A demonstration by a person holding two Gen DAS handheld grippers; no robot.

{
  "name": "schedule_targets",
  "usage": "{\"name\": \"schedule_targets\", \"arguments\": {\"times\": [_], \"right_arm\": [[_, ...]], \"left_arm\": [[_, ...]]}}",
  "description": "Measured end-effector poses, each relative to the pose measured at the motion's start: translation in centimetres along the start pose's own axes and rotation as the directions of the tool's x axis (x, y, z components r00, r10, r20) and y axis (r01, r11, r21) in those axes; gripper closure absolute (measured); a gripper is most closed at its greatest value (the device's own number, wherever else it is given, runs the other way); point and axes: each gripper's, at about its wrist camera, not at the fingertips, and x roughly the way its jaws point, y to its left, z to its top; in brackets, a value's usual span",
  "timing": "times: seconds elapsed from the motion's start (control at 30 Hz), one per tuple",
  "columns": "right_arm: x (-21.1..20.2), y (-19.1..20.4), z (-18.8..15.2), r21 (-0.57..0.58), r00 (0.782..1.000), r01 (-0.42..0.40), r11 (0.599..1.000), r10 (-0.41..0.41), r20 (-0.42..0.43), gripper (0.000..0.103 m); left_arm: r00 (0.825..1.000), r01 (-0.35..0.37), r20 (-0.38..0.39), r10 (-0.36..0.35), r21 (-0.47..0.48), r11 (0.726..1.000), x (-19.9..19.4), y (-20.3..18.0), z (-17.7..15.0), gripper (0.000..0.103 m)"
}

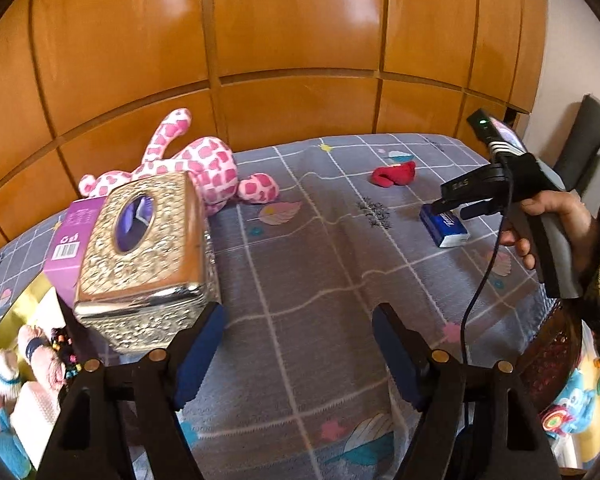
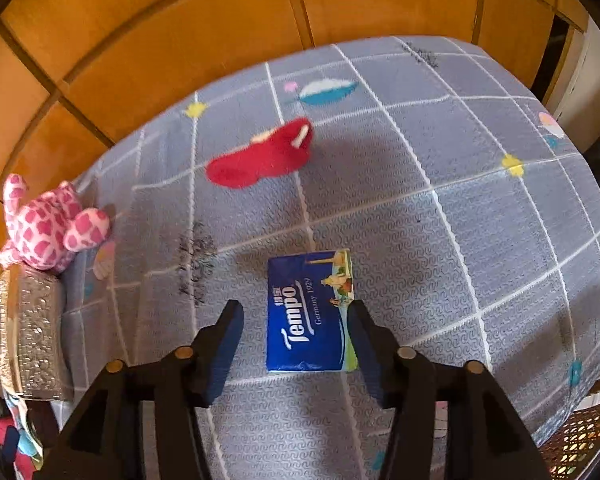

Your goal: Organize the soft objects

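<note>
My right tool (image 2: 296, 344) hung open astride the tissue pack (image 2: 310, 312); left tool (image 1: 298, 356) open, empty. Next, I reckoned: lower, squeeze gently.

The blue tissue pack (image 2: 311, 312) on the bed carries the white brand name "Tempo", with "Germany 1929" in smaller letters beside it and two small Chinese characters that I cannot read. The purple box (image 1: 73, 236) has a barcode and a recycling sign; its small print is too small to read
</note>
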Motion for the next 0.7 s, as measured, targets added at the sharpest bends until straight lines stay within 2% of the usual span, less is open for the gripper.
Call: {"name": "schedule_targets", "arguments": {"times": [0.2,0.3,0.4,0.5,0.6,0.7], "right_arm": [[2.3,0.8,0.3,-0.048,0.995,0.077,0.996,-0.080,-0.060,0.046],[3.6,0.6,0.1,-0.045,0.990,0.085,0.995,-0.090,-0.108,0.051],[1.8,0.2,0.3,-0.014,0.995,0.097,0.995,-0.097,0.011,0.051],[-0.5,-1.8,0.6,0.100,0.990,0.063,0.993,-0.075,0.120,0.051],[-1.4,-3.9,0.6,0.207,0.987,0.025,0.978,-0.057,0.151,0.051],[-2.3,-4.5,0.6,0.252,0.980,0.010,0.968,-0.060,0.190,0.051]], "left_arm": [[1.000,0.013,-0.016,-0.013,0.007,1.000,1.6,-0.7,1.0,0.026],[0.999,0.031,-0.036,-0.031,-0.004,1.000,2.6,-0.9,1.5,0.026],[0.997,0.047,-0.065,-0.049,-0.025,0.999,4.1,-1.1,2.2,0.026],[0.994,0.068,-0.081,-0.070,-0.024,0.997,5.5,-2.0,3.3,0.026],[0.993,0.084,-0.083,-0.084,-0.013,0.996,7.0,-3.1,4.7,0.026],[0.990,0.103,-0.095,-0.103,-0.003,0.995,9.0,-4.5,6.4,0.026]]}}
